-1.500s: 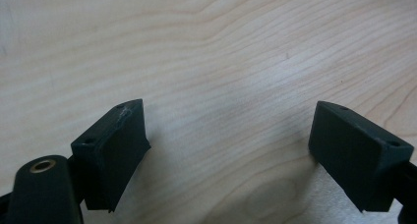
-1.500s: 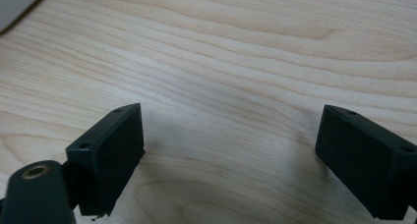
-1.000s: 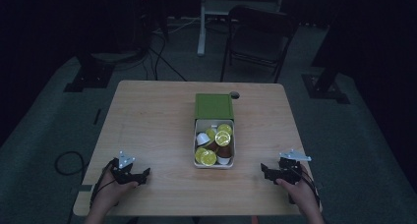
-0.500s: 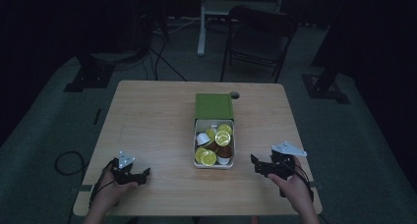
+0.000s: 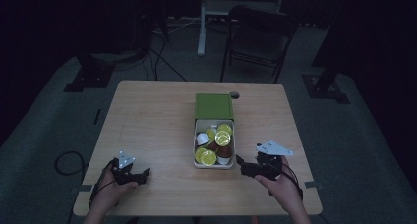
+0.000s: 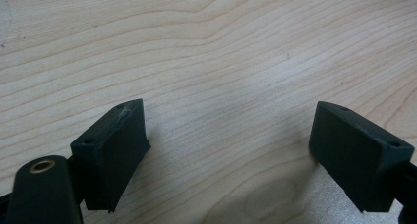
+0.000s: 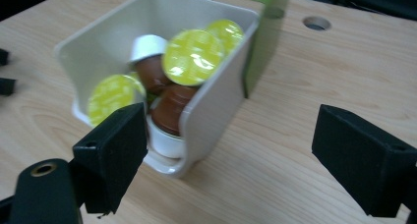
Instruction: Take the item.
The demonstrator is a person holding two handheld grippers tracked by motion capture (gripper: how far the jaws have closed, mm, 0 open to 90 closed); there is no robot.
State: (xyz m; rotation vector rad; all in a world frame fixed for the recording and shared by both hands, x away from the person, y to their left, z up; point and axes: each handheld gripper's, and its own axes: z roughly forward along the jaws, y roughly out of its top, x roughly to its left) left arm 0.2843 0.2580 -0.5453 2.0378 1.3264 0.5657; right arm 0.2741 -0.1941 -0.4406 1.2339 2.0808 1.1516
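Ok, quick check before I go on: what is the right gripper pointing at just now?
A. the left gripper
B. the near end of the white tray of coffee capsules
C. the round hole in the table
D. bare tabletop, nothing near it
B: the right gripper sits open on the table just right of the white tray, and the right gripper view looks between its jaws at the tray's near corner with the yellow-lidded capsules inside.

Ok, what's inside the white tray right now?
The white tray holds coffee capsules: several with yellow-green foil lids, some brown-bodied, one white end up. Whatever lies beneath the top layer is covered.
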